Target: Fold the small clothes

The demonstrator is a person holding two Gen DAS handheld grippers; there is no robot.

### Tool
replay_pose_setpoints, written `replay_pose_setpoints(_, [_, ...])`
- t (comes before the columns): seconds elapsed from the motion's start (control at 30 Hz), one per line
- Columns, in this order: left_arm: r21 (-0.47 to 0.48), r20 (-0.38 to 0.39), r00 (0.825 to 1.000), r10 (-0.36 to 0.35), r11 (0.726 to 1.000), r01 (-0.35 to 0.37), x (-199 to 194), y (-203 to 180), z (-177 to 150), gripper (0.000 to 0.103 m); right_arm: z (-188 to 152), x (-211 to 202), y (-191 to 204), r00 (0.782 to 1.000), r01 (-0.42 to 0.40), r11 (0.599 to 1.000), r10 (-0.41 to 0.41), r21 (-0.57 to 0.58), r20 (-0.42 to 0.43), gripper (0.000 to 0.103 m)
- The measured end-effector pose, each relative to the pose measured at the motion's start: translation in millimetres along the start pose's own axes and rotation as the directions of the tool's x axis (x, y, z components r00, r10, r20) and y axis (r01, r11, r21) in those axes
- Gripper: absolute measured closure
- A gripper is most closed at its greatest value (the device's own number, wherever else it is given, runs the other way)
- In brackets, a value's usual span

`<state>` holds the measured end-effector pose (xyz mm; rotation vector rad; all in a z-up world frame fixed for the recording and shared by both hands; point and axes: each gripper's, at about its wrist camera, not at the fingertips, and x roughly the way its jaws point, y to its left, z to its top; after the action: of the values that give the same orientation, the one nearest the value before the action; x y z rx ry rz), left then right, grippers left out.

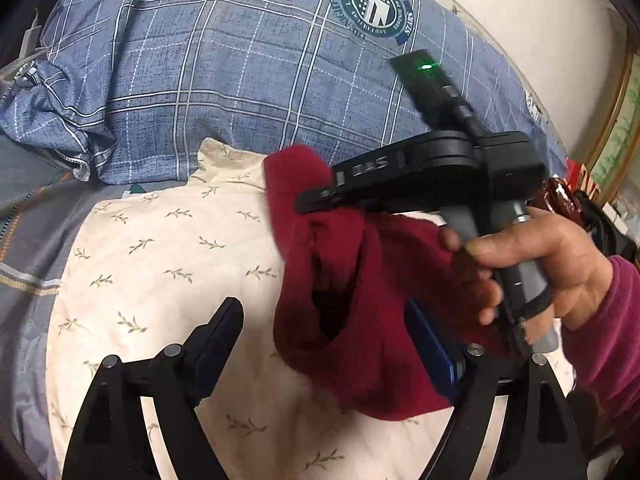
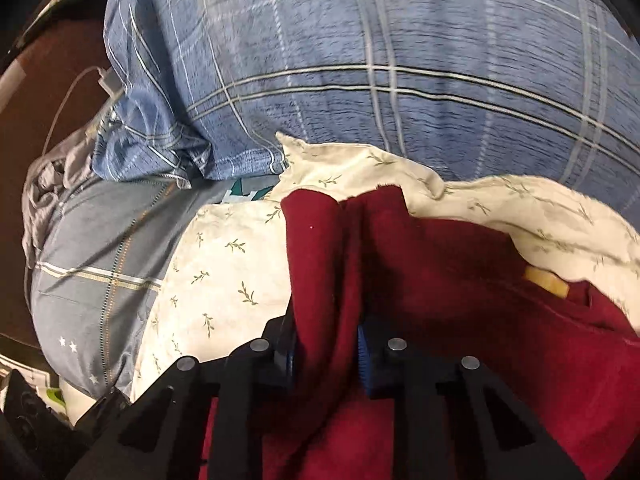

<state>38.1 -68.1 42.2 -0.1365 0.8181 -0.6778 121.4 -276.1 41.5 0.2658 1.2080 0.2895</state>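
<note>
A small dark red fleecy garment (image 1: 360, 300) hangs bunched over a cream cloth with a leaf-sprig print (image 1: 160, 260). In the left wrist view my right gripper (image 1: 320, 200) comes in from the right, held by a person's hand (image 1: 560, 264), and pinches the garment's upper edge. My left gripper (image 1: 324, 344) stands open; the garment drapes in front of its right finger (image 1: 428, 344), and its left finger (image 1: 224, 332) is bare. In the right wrist view the right gripper (image 2: 326, 352) is shut on a vertical fold of the red garment (image 2: 440, 280).
A bulky blue plaid quilt (image 1: 240, 80) with a round emblem (image 1: 372, 4) lies behind the cream cloth (image 2: 224, 272). Grey striped bedding (image 2: 88, 260) lies to the left, with a white charger and cable (image 2: 108, 84) beyond. A yellowish object (image 2: 548, 284) peeks out at the right.
</note>
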Motion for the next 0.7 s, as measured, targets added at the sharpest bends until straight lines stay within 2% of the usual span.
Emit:
replay_pose_setpoints(0.13, [-0.028,-0.006,0.998,0.062,0.998,-0.062,7.2,5.6,2.3,0.021,-5.6,-2.3,-3.6,1.000,-0.017,1.000,0.016,0.020,0.009,0.081])
replay_pose_setpoints(0.27, [-0.040,-0.012,0.999,0.035,0.999,-0.035,16.8,1.8,1.3,0.025,-8.0,-1.1,-6.4,1.000,-0.025,0.999,0.024,0.029,0.011,0.081])
replay_pose_setpoints(0.33, [-0.053,-0.020,1.000,0.010,0.999,-0.011,20.1,3.3,0.0,0.048,-7.6,1.2,-7.3,0.999,-0.032,0.999,0.032,0.038,0.004,0.080])
replay_pose_setpoints(0.37, [-0.060,-0.033,0.999,-0.010,0.998,0.008,22.2,3.8,0.4,0.067,-6.1,3.6,-7.9,0.999,-0.036,0.998,0.037,0.045,-0.008,0.076])
replay_pose_setpoints(0.5, [-0.043,-0.020,1.000,-0.019,0.999,0.018,18.1,2.7,1.3,0.076,3.4,13.2,-10.8,0.999,-0.025,0.997,0.028,0.080,-0.036,0.058])
replay_pose_setpoints(0.57, [-0.040,-0.020,0.999,-0.027,0.999,0.026,16.0,1.9,1.6,0.078,10.6,20.0,-4.4,0.999,0.006,0.999,-0.004,0.052,-0.041,0.050])
replay_pose_setpoints(0.7, [-0.025,-0.022,0.999,-0.029,0.999,0.028,14.6,1.4,0.4,0.079,21.9,43.3,8.2,0.993,0.082,0.997,-0.082,-0.013,-0.081,0.045])
